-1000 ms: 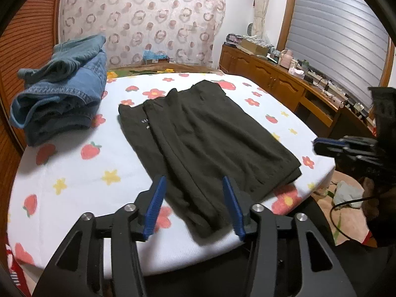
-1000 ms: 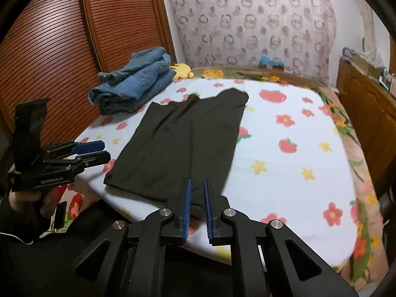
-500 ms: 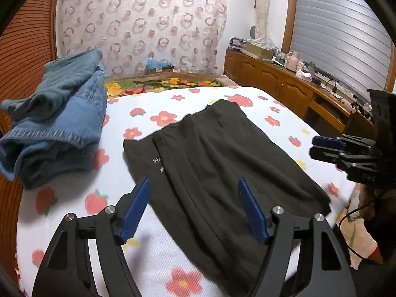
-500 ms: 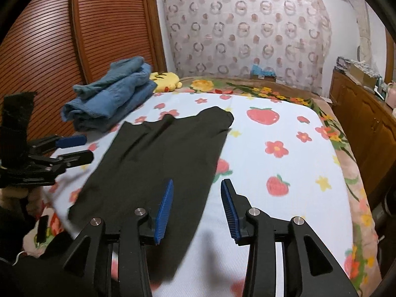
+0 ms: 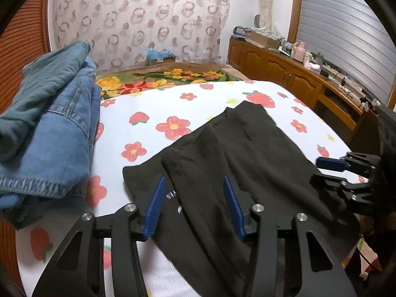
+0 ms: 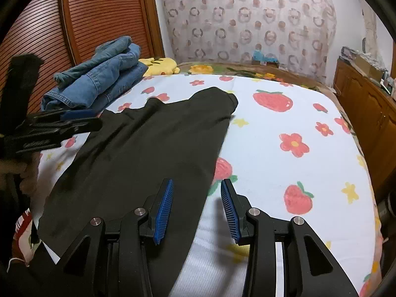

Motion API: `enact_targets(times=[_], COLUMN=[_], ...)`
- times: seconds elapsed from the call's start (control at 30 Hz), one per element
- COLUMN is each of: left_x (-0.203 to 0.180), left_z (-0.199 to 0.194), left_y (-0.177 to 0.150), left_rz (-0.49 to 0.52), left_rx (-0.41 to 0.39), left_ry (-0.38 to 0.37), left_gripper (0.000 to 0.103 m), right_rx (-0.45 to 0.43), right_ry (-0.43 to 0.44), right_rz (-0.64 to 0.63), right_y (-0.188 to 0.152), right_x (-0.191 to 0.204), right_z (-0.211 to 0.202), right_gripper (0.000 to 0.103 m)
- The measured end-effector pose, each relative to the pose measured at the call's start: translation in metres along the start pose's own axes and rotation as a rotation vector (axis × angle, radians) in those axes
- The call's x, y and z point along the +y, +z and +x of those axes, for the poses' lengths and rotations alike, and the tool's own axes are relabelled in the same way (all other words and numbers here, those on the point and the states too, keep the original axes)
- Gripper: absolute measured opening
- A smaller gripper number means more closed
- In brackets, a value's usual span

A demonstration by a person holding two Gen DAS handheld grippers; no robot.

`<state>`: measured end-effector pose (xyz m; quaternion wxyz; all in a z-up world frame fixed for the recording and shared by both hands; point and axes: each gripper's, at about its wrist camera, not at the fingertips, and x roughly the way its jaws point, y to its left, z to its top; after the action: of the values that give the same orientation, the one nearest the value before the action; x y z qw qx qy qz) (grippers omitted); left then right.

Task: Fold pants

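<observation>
Jeans pile [image 5: 47, 128] at 9 o'clock on the bed [image 5: 153, 106], not the job. Black pants [image 5: 235, 160] lie flat mid-bed, already folded lengthwise, running 12 to 6. Left gripper [image 5: 193, 205] over their left edge, jaws apart and just been narrowing, cloth under but nothing pinched. Right gripper [image 6: 196, 210] straddles the pants' right edge, jaws parted, empty. Fabric looks soft, light, floppy; prob. slides on the sheet. Best hold: both near corners at 6, lift together.

Both grippers, left [image 5: 193, 204] and right [image 6: 196, 209], share one build: black frames, ribbed blue pads [image 6: 163, 212], silver screws [image 5: 257, 208].
</observation>
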<state>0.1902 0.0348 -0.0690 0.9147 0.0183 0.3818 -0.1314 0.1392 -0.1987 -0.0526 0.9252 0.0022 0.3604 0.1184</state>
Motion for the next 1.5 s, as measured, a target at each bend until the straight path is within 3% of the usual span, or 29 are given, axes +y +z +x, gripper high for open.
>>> enact_targets(times=[0.4, 0.47, 0.53, 0.7, 0.87, 1.2, 1.3, 1.43, 1.5], left_x=[0.018, 0.017, 0.016, 0.015, 0.03, 0.048, 0.046, 0.037, 0.031], left_z=[0.05, 0.053, 0.051, 0.032, 0.003, 0.004, 0.005, -0.003, -0.009], left_y=[0.019, 0.019, 0.019, 0.02, 0.028, 0.023, 0.016, 0.005, -0.003], left_rz=[-0.025, -0.021, -0.016, 0.001, -0.026, -0.056, -0.063, -0.053, -0.05], left_rx=[0.098, 0.096, 0.093, 0.053, -0.014, 0.007, 0.017, 0.007, 0.0], left_ry=[0.032, 0.036, 0.036, 0.056, 0.077, 0.114, 0.115, 0.119, 0.103], left_gripper=[0.035, 0.03, 0.014, 0.006, 0.006, 0.006, 0.014, 0.039, 0.04], right_rx=[-0.011, -0.013, -0.014, -0.015, -0.014, -0.009, -0.008, -0.005, -0.005], right_ry=[0.006, 0.006, 0.009, 0.01, 0.009, 0.01, 0.01, 0.011, 0.011], right_rz=[0.001, 0.008, 0.01, 0.011, 0.013, 0.013, 0.015, 0.015, 0.015], right_y=[-0.004, -0.004, -0.005, -0.006, -0.007, -0.007, -0.007, -0.007, -0.007], right_x=[0.0, -0.002, -0.002, -0.003, -0.005, -0.005, -0.006, -0.006, -0.006], right_z=[0.001, 0.001, 0.001, 0.001, 0.001, 0.0, 0.001, 0.001, 0.001], right_gripper=[0.041, 0.041, 0.042, 0.041, 0.041, 0.041, 0.042, 0.041, 0.041])
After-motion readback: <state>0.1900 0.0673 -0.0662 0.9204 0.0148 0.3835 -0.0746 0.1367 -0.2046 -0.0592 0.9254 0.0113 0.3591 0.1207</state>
